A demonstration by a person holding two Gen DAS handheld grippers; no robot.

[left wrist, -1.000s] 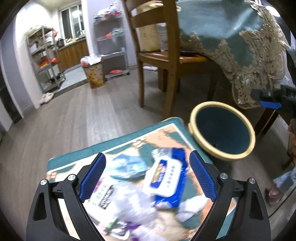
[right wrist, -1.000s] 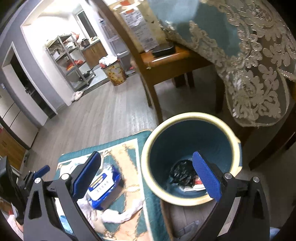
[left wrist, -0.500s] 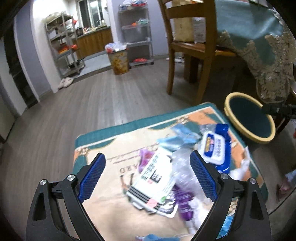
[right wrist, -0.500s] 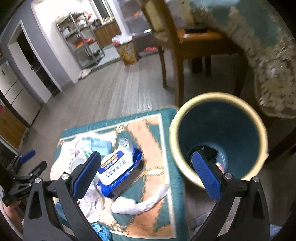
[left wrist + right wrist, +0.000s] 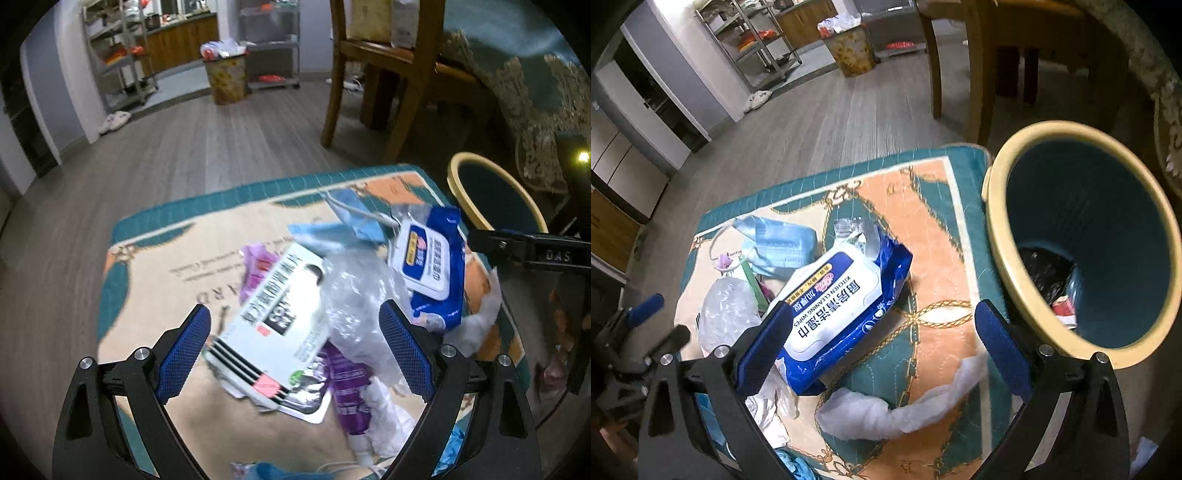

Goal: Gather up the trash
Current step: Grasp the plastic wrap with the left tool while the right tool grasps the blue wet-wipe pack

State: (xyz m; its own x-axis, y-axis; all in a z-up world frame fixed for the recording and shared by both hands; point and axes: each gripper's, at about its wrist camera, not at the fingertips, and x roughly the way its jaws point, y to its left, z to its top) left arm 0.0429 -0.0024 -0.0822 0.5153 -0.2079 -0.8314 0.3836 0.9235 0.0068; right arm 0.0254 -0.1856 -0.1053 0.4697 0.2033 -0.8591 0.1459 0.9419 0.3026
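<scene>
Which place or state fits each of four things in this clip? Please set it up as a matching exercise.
Things:
1. wipes pack
2. face mask
3. black bag
4. left gripper

Places or states:
A. inside the bin
B. open, above the white packet
C. on the mat, blue with a white lid
D. pale blue, beyond the wipes

Pairs: 1-C, 2-D, 3-A, 4-B

The purple tube (image 5: pixel 349 398) lies half buried under the crumpled clear plastic (image 5: pixel 354 295) and white packet (image 5: pixel 275 332), the bin (image 5: pixel 997 236) hides most of its black contents (image 5: pixel 1047 273), and the face mask (image 5: pixel 347 218) is blurred
</scene>
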